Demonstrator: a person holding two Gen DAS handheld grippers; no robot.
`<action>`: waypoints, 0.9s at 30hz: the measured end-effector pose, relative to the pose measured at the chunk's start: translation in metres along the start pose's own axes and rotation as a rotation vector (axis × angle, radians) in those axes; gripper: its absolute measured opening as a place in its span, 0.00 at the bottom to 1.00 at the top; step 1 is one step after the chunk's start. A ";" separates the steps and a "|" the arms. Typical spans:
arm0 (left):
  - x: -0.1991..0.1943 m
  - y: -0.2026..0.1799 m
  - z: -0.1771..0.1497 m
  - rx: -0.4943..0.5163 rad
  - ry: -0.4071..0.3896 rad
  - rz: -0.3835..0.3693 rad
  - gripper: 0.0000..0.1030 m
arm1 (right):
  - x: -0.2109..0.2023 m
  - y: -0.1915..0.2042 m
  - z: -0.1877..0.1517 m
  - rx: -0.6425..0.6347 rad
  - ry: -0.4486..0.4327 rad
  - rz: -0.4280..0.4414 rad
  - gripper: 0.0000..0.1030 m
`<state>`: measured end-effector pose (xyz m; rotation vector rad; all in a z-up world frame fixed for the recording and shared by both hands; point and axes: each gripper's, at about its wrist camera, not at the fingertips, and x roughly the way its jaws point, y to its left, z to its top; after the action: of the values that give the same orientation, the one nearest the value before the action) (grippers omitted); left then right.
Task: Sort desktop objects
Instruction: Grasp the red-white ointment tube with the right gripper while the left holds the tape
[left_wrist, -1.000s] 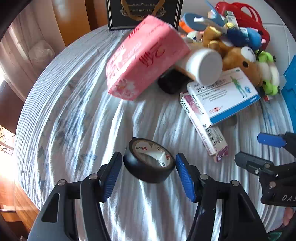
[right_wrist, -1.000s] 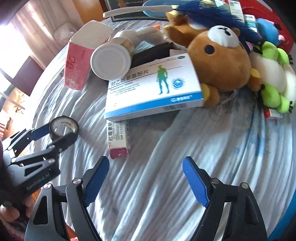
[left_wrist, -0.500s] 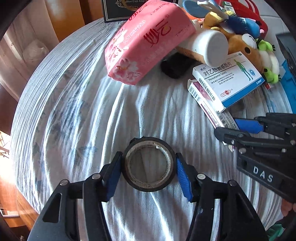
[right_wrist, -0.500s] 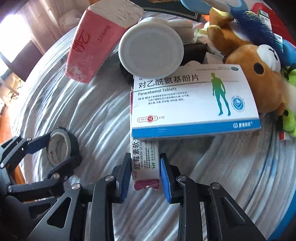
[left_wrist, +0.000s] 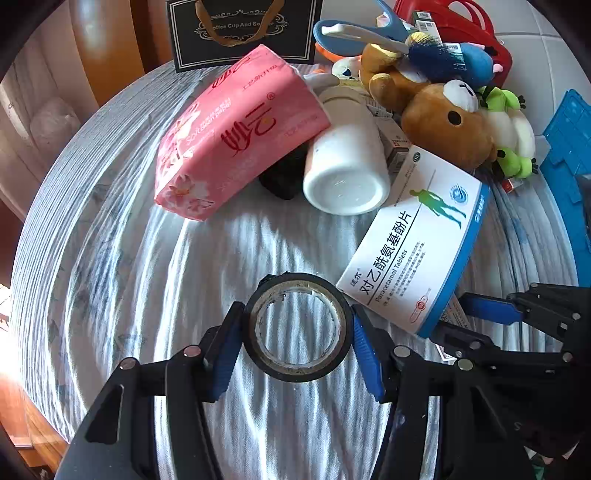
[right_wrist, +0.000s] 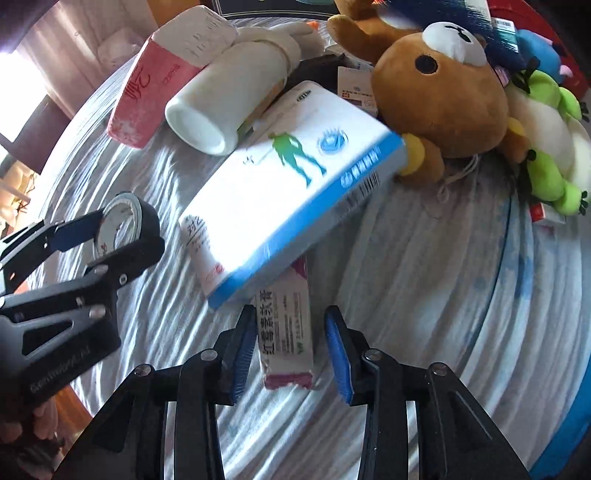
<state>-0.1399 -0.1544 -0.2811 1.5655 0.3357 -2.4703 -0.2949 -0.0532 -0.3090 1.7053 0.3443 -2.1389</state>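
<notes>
My left gripper (left_wrist: 297, 349) is shut on a black tape roll (left_wrist: 258, 354), held flat just above the cloth; the roll also shows in the right wrist view (right_wrist: 127, 225). My right gripper (right_wrist: 290, 350) straddles a narrow pink-and-white medicine box (right_wrist: 286, 332) lying on the cloth; a gap shows on its right side. The box's far end lies under a white-and-blue paracetamol box (right_wrist: 295, 192), which is tilted up. In the left wrist view the right gripper (left_wrist: 480, 321) sits under that box (left_wrist: 417, 243).
A pile lies beyond: pink tissue pack (left_wrist: 236, 133), white bottle (left_wrist: 347, 166), brown plush bear (left_wrist: 443, 125), green plush (left_wrist: 513, 136), a red basket (left_wrist: 480, 26) and a black gift bag (left_wrist: 240, 29). A blue tray (left_wrist: 569, 147) stands at the right. The round table's edge (left_wrist: 33, 302) drops off left.
My left gripper closed on the tape roll and lifted it. My right gripper came down around the narrow medicine box, closed, then widened slightly; the paracetamol box has tipped up.
</notes>
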 end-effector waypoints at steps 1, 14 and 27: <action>-0.002 0.001 -0.001 0.004 0.002 0.002 0.54 | 0.003 0.001 0.003 -0.005 -0.003 0.000 0.36; -0.053 -0.030 0.022 0.084 -0.101 -0.019 0.54 | -0.061 -0.041 -0.021 0.009 -0.074 -0.077 0.27; -0.123 -0.132 0.048 0.269 -0.239 -0.126 0.54 | -0.189 -0.098 -0.065 0.171 -0.310 -0.174 0.27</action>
<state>-0.1670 -0.0366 -0.1383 1.3507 0.0665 -2.8637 -0.2452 0.0883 -0.1445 1.4388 0.2336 -2.5808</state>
